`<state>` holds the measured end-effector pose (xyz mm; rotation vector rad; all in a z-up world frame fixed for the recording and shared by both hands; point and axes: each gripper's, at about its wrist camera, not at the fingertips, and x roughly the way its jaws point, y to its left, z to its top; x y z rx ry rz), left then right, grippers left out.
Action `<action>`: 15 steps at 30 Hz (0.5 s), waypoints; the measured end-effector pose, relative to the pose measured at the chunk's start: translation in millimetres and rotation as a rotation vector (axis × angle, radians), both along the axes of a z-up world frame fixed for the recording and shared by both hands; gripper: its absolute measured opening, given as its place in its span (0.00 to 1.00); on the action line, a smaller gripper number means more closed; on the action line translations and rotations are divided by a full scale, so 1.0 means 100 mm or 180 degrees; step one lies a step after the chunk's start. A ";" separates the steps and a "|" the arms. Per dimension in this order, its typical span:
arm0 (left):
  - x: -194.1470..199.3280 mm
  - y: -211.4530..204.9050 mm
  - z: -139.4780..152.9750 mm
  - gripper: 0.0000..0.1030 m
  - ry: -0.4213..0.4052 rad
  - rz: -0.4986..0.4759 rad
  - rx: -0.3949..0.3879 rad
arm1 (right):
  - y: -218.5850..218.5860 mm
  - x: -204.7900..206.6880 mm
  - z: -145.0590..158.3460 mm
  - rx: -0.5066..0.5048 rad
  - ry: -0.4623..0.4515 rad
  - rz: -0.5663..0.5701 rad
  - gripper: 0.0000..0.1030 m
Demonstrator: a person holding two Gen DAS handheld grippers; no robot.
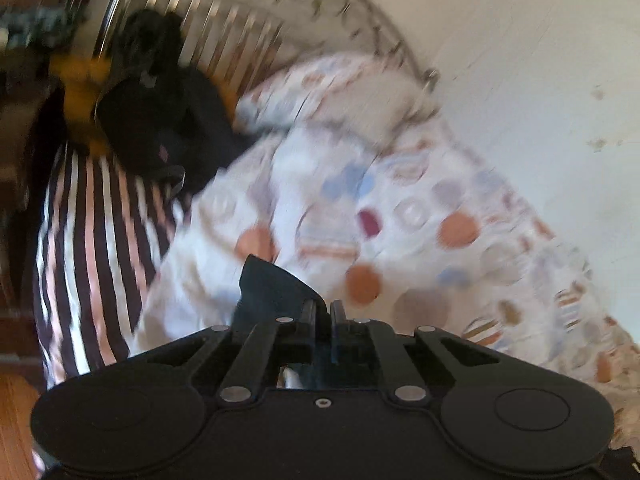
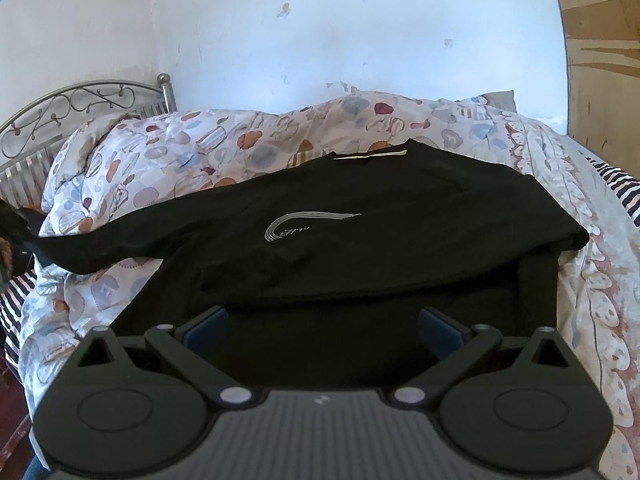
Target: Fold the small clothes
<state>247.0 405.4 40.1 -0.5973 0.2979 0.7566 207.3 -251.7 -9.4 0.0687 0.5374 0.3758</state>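
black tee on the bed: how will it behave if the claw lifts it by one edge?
Likely floppy: the tee already drapes over the lumpy quilt, and its left sleeve trails off limp. Probably light, since it barely dents the quilt. The folded layers may slide apart; a one-edge lift would likely undo the fold.

Location: domestic bedroom. Indicators: a bed with a patterned quilt point(image 2: 248, 148), a scrolled metal headboard point(image 2: 80, 100) at far left, a striped sheet point(image 1: 88, 248), and marked white walls point(image 2: 320, 32).
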 end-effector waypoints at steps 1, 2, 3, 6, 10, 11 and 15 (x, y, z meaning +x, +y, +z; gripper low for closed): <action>-0.04 -0.07 0.16 0.06 -0.0014 -0.0006 0.0070 | 0.00 -0.01 0.00 0.0018 -0.0008 0.0003 1.00; -0.08 -0.14 0.30 0.06 -0.0033 -0.0026 0.0132 | -0.01 -0.01 0.00 0.0042 -0.0018 0.0007 1.00; -0.09 -0.20 0.41 0.06 -0.0021 -0.0036 0.0190 | -0.01 -0.02 0.01 0.0063 -0.0024 0.0011 1.00; -0.15 -0.41 0.73 0.06 0.0014 -0.0018 0.0365 | -0.02 -0.05 0.00 0.0102 -0.0045 0.0030 1.00; -0.06 -0.46 0.83 0.06 0.0195 0.0054 0.0344 | -0.05 -0.09 0.01 0.0121 -0.0062 0.0034 1.00; 0.00 -0.42 0.79 0.06 0.0284 0.0089 0.0289 | -0.07 -0.10 0.02 0.0114 -0.0070 0.0032 1.00; 0.27 -0.16 0.44 0.06 0.0579 0.0180 -0.0035 | -0.13 -0.13 0.04 0.0092 -0.0078 -0.0015 1.00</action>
